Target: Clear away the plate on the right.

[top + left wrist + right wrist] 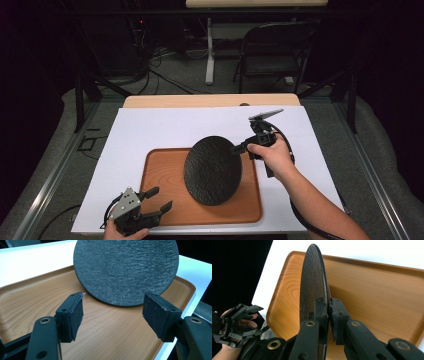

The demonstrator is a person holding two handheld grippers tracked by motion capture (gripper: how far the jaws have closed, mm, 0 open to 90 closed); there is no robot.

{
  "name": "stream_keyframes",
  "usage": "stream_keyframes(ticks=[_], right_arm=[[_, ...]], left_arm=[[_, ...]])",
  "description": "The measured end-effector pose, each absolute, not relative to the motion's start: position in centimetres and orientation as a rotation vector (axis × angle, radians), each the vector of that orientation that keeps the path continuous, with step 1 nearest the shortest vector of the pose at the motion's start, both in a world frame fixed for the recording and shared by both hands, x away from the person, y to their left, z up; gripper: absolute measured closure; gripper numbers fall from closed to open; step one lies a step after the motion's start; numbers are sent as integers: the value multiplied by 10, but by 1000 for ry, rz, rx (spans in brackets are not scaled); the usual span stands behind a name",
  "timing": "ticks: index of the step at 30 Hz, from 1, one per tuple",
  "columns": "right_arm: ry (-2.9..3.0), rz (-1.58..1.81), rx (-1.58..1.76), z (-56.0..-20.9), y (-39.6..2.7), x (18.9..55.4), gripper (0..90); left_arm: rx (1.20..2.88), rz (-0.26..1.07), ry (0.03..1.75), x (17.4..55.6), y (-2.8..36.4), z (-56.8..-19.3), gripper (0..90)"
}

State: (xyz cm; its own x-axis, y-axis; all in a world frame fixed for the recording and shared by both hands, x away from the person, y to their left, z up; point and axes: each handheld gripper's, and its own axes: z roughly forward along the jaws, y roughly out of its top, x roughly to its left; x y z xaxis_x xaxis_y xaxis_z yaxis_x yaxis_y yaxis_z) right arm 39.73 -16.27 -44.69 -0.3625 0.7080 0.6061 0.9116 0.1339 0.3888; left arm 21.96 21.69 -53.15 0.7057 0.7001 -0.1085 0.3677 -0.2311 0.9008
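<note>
The white tabletop (150, 130) carries a wooden tray (165, 200), and over it hangs a black round plate (212, 170), tilted on edge. The right gripper (239, 148) pinches only the plate's rim, so its weight could swing or slip it onto the tray. The left gripper (159, 198), jaws wide and holding nothing, offers 0 support.
</note>
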Motion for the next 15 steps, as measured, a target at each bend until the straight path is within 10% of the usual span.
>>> stream_keyframes(ticks=[15], right_arm=[[-2123, -1060, -1553, -458, -156, 392, 846]], left_arm=[[1848, 389, 835, 220, 217, -531, 328]])
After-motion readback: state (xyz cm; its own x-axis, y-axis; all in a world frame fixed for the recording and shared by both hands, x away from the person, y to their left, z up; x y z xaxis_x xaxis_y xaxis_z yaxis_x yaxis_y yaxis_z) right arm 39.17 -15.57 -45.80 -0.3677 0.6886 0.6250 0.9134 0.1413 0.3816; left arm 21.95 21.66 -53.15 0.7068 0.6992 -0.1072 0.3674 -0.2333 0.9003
